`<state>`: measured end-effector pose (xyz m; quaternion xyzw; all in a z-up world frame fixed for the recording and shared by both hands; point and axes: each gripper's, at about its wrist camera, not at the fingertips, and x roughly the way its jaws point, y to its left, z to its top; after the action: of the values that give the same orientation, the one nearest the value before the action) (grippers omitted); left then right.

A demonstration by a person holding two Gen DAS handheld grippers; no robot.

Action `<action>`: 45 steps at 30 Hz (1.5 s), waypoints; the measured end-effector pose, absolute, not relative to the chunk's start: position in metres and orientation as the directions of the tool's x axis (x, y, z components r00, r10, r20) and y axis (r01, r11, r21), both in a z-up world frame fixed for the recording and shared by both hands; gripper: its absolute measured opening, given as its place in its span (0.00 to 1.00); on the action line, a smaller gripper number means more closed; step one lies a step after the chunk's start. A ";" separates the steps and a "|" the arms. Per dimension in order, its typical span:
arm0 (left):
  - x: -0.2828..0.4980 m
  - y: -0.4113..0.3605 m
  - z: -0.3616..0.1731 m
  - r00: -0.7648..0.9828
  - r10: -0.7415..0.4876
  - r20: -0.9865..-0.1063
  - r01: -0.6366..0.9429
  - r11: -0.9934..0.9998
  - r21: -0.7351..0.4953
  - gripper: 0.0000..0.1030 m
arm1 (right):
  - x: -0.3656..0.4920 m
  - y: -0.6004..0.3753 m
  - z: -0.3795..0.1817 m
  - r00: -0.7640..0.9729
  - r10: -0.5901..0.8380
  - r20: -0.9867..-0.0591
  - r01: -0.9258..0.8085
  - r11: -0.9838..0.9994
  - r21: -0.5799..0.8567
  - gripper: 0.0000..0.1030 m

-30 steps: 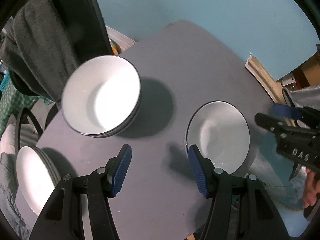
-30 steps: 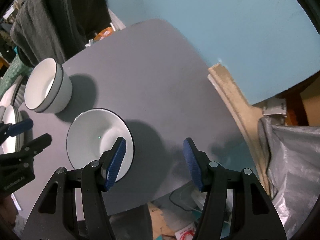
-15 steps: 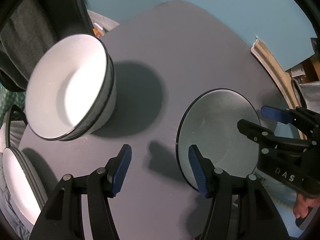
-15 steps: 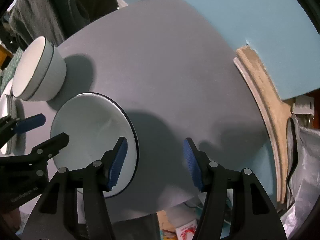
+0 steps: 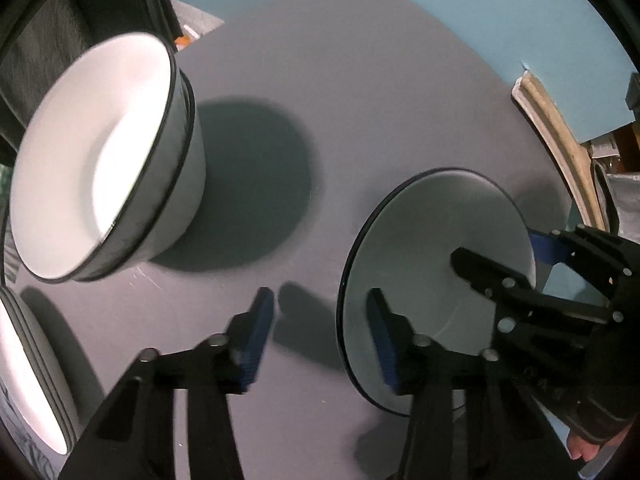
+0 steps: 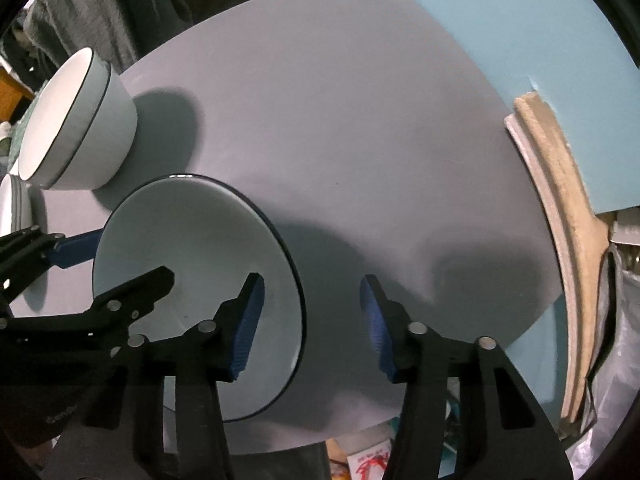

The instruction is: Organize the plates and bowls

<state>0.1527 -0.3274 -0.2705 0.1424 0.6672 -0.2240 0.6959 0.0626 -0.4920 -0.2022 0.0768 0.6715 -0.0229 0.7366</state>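
Observation:
A single white bowl with a dark rim (image 5: 436, 248) (image 6: 192, 248) sits on the grey table near its front edge. My left gripper (image 5: 320, 336) is open, straddling the bowl's left rim, one pad inside it. My right gripper (image 6: 310, 320) is open, straddling the bowl's right rim; it also shows in the left wrist view (image 5: 520, 256). A stack of white bowls (image 5: 100, 160) (image 6: 76, 120) stands at the left. A stack of white plates (image 5: 28, 380) (image 6: 14, 204) lies at the far left edge.
The grey table (image 6: 340, 120) has a rounded edge; a blue wall lies beyond it. A dark chair with grey cloth (image 5: 60, 20) stands behind the bowl stack. A beige moulding strip (image 6: 560, 220) and clutter lie off the table's right side.
Both grippers have moved down and closer to the single bowl, from either side. They now straddle its rim. The bowls and plates have not shifted on the table.

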 end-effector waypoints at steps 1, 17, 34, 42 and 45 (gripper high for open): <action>0.153 -0.327 -0.273 -0.005 -0.125 -0.992 0.498 0.860 -0.111 0.34 | 0.062 -0.492 -0.204 0.092 0.069 -0.993 0.133 0.988 0.081 0.38; 0.158 -0.323 -0.273 -0.013 -0.116 -0.993 0.473 0.874 -0.108 0.10 | 0.063 -0.483 -0.203 0.076 0.130 -0.989 0.130 0.982 0.139 0.09; 0.140 -0.206 -0.272 -0.002 -0.065 -0.998 0.288 0.955 -0.063 0.12 | 0.078 -0.405 -0.184 0.071 0.181 -0.981 -0.060 0.982 0.177 0.09; 0.139 -0.184 -0.279 -0.010 -0.050 -0.999 0.214 0.975 -0.051 0.12 | 0.107 -0.380 -0.196 0.051 0.196 -0.979 -0.137 0.973 0.188 0.09; 0.141 -0.182 -0.281 -0.003 -0.051 -0.999 0.204 0.978 -0.050 0.13 | 0.100 -0.376 -0.194 0.051 0.191 -0.980 -0.147 0.972 0.182 0.09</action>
<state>0.1415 -0.1820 -0.2811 0.0546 0.7023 -0.0904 0.7040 0.0997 -0.3757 -0.1939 0.0165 0.6787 0.1166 0.7249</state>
